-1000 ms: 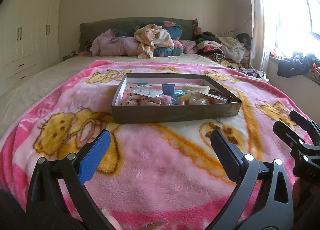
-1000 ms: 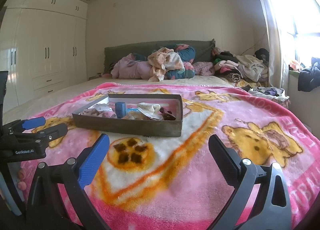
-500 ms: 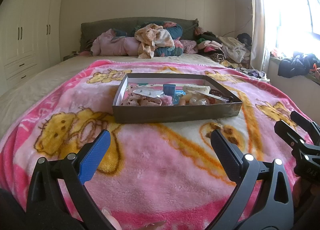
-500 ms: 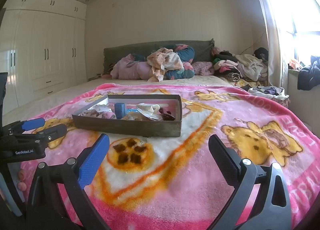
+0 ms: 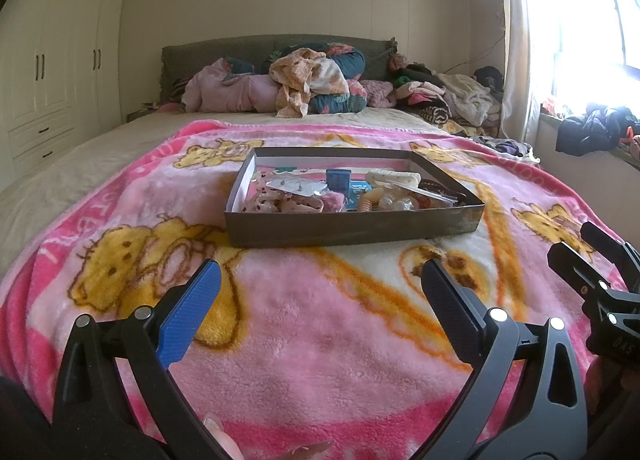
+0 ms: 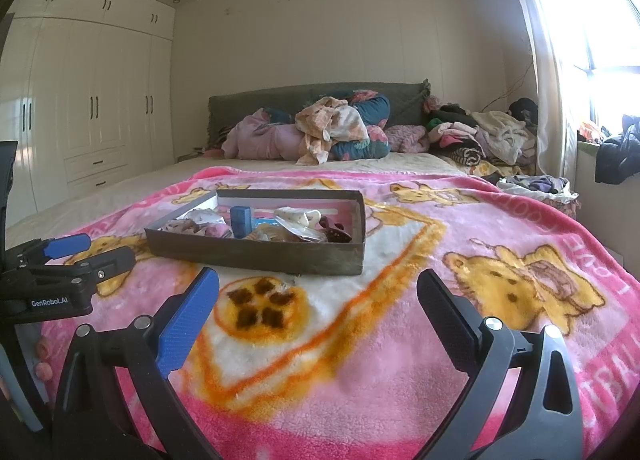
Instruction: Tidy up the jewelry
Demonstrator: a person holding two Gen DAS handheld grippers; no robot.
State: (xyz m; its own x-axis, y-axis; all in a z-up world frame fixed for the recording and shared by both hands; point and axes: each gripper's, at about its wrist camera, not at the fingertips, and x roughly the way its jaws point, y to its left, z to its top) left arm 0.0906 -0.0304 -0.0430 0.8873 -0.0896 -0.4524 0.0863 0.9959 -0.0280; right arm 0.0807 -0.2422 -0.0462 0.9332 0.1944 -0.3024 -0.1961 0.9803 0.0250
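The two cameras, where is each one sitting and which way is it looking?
Left wrist: on the left gripper, low over the pink blanket, facing the tray and headboard; fingertips show below.
Right wrist: on the right gripper, facing likewise, tray left of centre; fingertips show at far left.
Shared: tray, blanket, and each other's gripper.

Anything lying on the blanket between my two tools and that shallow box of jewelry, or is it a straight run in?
Nothing visible lies between. Only bare pink blanket separates the open left tool and open right tool from the box. Its near wall stands upright, so either tool would have to go over that to reach the jewelry inside.
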